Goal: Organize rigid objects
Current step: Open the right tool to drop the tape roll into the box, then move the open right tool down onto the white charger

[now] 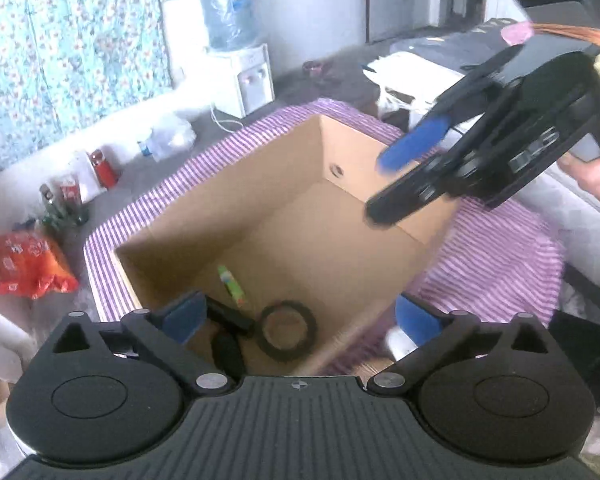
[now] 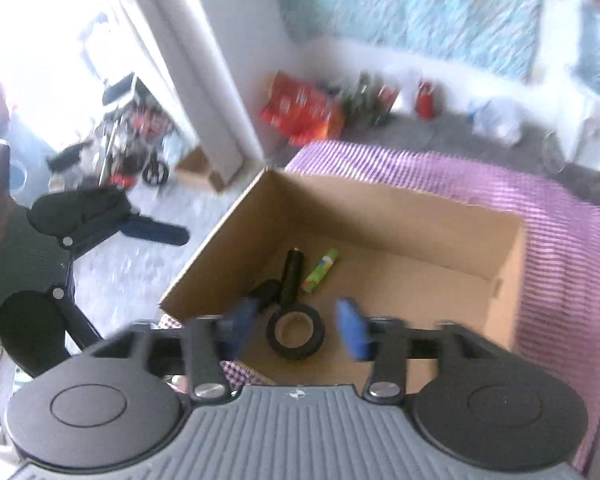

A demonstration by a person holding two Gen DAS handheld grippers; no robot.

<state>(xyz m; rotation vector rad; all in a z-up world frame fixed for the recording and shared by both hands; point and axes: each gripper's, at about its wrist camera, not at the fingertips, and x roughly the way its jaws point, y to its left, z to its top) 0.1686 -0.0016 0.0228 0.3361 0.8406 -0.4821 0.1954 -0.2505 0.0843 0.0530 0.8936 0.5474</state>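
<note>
Striped purple cloth (image 1: 500,256) lay under the cardboard box (image 1: 340,148). Inside the box: black tape roll (image 2: 295,334), black cylinder (image 2: 292,276), green packet (image 2: 321,271), its print unreadable. I held the left gripper (image 1: 300,316) wide and empty, the right gripper (image 2: 296,326) part open and empty, both above the box. Step judged: release done. Next needed: another loose object outside the box.
</note>
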